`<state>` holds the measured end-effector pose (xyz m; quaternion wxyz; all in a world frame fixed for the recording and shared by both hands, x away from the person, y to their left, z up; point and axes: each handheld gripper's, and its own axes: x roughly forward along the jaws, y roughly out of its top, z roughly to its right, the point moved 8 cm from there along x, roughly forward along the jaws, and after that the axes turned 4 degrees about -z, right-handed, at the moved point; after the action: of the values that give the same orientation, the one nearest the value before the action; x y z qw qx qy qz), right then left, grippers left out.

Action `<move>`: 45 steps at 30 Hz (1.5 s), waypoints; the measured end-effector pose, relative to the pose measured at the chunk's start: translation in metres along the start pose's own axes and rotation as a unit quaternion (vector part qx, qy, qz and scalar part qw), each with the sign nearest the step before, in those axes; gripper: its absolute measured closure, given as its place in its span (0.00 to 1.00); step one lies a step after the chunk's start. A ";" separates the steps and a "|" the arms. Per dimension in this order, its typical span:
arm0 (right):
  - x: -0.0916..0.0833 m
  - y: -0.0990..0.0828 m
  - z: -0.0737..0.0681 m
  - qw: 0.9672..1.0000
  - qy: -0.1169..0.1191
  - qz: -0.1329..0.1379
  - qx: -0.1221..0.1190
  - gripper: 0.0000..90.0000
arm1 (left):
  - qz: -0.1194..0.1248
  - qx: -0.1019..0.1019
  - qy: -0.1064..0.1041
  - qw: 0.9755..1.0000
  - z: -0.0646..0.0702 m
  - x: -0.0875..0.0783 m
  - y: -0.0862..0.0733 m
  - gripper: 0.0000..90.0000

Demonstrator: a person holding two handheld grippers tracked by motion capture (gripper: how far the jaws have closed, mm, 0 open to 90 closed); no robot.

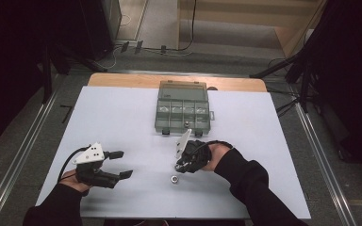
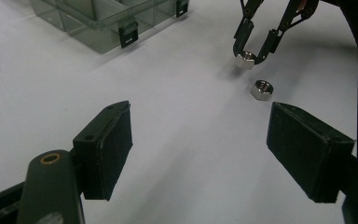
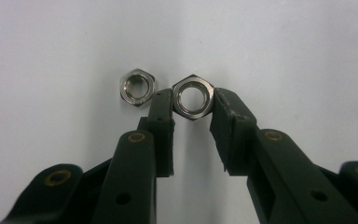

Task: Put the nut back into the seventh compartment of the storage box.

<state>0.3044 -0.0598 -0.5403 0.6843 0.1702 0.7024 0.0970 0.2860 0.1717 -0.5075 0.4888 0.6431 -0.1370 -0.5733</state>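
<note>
Right hand-held gripper [image 3: 193, 100] around nut [image 3: 193, 97]

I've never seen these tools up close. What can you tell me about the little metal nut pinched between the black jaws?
The held nut is a small six-sided ring of shiny silvery metal with a round hole that looks threaded. The right gripper is shut on it, one black pad on each side. It sits at the white table, beside a second, free nut, with no contact visible between them.
</note>
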 end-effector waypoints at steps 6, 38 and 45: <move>-0.007 -0.001 0.000 0.999 -0.003 0.041 0.031 0.79 | 0.000 0.000 0.000 1.000 0.000 0.000 0.000 0.25; -0.044 -0.019 0.023 0.962 -0.048 0.199 0.182 0.79 | -0.001 0.002 -0.008 1.000 0.001 0.002 0.001 0.25; -0.046 -0.024 0.038 0.952 -0.076 0.206 0.212 0.79 | -0.003 0.004 -0.010 1.000 0.002 0.003 0.001 0.25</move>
<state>0.3394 -0.1030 -0.5081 0.6488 0.4589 0.6028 0.0713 0.2858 0.1677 -0.5085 0.4831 0.6394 -0.1419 -0.5810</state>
